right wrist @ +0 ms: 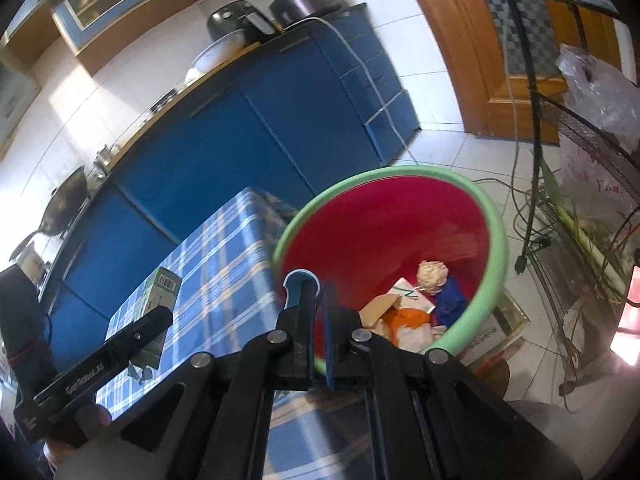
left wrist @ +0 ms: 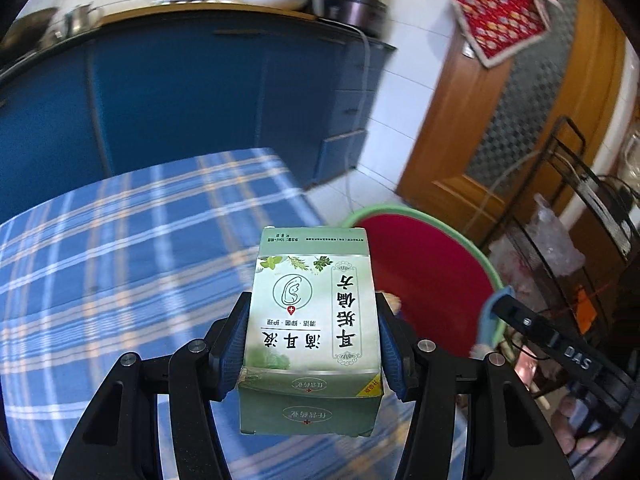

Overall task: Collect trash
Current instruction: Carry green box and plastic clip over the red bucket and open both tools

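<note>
A pale green medicine box with dark printed characters sits upright between the blue pads of my left gripper, which is shut on it. It hangs over the edge of the blue plaid table, beside the red bin with a green rim. The right wrist view shows the same box at the left. My right gripper is shut and holds nothing, over the near rim of the bin. Inside lie a crumpled paper ball, cardboard and blue and orange scraps.
Blue kitchen cabinets stand behind the table, with pots and bowls on top. A wooden door is at the right. A black wire rack with plastic bags and cables stands beside the bin on the white tile floor.
</note>
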### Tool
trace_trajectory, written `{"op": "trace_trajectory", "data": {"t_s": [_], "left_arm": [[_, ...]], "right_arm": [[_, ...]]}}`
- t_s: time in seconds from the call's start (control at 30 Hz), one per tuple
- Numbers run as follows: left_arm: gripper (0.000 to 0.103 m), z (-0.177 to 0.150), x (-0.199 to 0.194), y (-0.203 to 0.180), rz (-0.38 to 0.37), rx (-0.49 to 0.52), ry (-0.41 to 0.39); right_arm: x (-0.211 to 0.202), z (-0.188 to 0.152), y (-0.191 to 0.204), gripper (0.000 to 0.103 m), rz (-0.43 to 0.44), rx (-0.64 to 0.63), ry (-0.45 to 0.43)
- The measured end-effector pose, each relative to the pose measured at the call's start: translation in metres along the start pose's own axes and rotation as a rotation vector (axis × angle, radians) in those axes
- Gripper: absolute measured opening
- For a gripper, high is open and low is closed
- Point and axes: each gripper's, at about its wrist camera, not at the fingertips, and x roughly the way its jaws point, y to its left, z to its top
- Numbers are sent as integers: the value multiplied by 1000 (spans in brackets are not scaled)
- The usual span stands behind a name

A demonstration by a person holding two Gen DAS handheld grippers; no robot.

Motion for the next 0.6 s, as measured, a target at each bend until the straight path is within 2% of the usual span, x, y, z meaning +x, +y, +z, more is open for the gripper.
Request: {"op": "trace_trajectory", "data": {"t_s": [0.27, 0.5, 0.6], "left_arm": [[58, 5, 35, -43, -34, 60, 50], [59, 9, 58, -65, -36, 100, 68], [63, 9, 65, -68, -34, 97, 83]], "right_arm": [[19, 12, -32, 6, -67, 20, -4], [31, 8, -46, 12, -70, 13, 6], [33, 7, -49, 14, -63, 12, 9]]}}
